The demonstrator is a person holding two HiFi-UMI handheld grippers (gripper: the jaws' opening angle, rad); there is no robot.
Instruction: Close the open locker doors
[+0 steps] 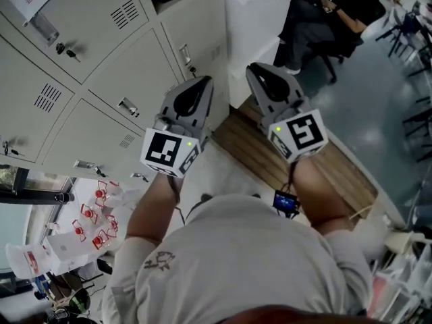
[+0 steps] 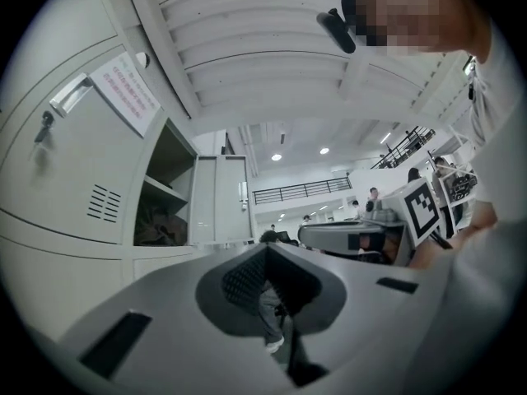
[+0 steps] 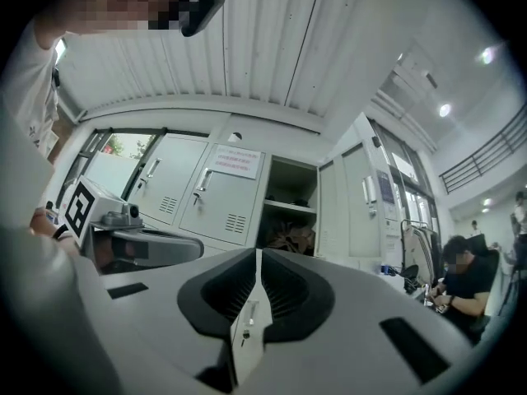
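Note:
A bank of pale grey lockers (image 1: 81,52) fills the upper left of the head view. One locker stands open (image 3: 288,212), with things on its shelf and its door (image 3: 346,208) swung out to the right. The left gripper view shows the same open locker (image 2: 165,192) and door (image 2: 221,197). My left gripper (image 1: 196,90) and right gripper (image 1: 264,76) are held side by side in front of my chest, well short of the lockers. The left gripper (image 2: 265,252) is shut and holds nothing. The right gripper (image 3: 258,257) has its jaws almost together, a thin slit between them, nothing in it.
The other locker doors are closed, one carrying a paper notice (image 3: 235,161). A person in dark clothes sits on a chair (image 1: 331,12) to the right. A wooden floor strip (image 1: 250,137) lies below the grippers. A white sheet with red items (image 1: 94,221) lies at lower left.

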